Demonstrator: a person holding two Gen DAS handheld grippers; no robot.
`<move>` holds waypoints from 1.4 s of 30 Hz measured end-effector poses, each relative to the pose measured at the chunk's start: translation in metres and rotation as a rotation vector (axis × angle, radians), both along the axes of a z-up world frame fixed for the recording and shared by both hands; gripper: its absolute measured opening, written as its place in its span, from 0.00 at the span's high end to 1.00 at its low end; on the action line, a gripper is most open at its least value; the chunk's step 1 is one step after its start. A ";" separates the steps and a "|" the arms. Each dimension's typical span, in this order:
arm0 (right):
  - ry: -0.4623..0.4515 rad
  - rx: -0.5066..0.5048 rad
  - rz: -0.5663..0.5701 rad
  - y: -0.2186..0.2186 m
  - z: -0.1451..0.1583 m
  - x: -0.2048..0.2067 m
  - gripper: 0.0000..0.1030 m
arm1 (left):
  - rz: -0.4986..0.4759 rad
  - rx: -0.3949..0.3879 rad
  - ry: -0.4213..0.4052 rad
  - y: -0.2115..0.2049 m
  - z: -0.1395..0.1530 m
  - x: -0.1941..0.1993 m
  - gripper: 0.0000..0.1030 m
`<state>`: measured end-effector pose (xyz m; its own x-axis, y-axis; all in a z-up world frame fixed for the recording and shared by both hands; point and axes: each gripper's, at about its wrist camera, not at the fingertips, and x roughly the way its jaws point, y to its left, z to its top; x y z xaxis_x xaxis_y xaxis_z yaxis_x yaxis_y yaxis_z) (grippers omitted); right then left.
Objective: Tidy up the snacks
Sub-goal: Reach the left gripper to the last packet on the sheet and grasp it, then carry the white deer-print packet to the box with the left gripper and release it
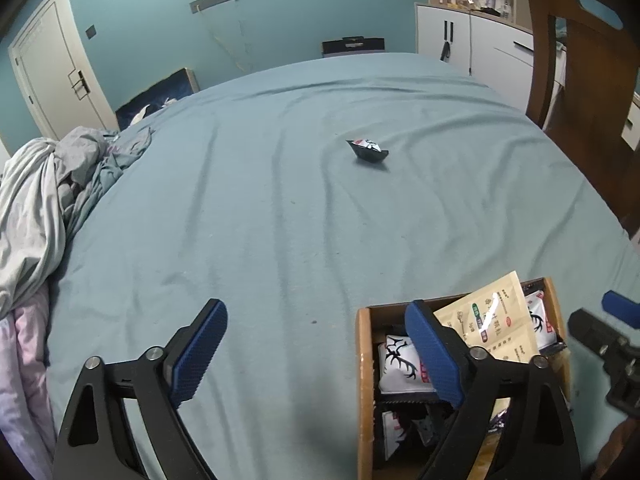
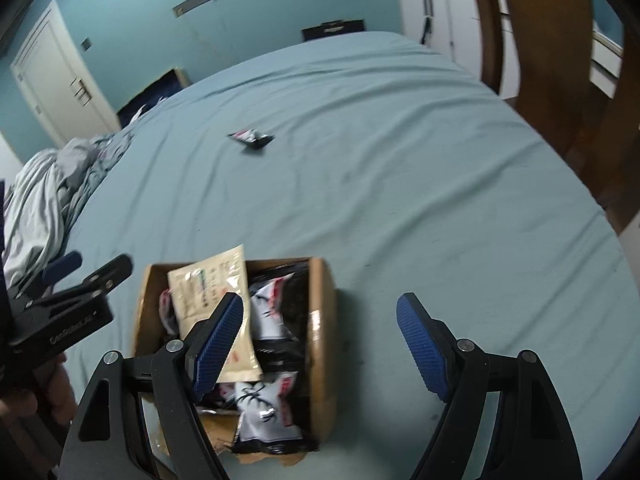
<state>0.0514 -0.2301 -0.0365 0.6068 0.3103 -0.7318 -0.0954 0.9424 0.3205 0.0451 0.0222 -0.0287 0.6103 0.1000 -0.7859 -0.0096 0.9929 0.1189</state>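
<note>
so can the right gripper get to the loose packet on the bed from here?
Probably yes. The right gripper is open and empty, and only bare sheet lies between the box and the packet. It needs a long forward reach.

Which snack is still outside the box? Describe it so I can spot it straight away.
Start from the blue-green bedsheet that fills the view, then look past the cardboard box toward the far wall. There a small dark packet lies alone on bare sheet. Unlike the white antler-print packets and the tan pouch, it is outside the box and mostly black.
</note>
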 end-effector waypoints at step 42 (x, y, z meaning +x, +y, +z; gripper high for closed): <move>0.140 0.231 0.035 -0.037 -0.037 0.053 0.24 | -0.033 0.009 0.213 -0.076 -0.022 0.219 0.57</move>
<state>0.1042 -0.2669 -0.0739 0.4911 0.4973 -0.7152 -0.0661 0.8399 0.5387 0.2642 -0.0539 -0.0507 0.4335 0.0906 -0.8966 0.0491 0.9911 0.1239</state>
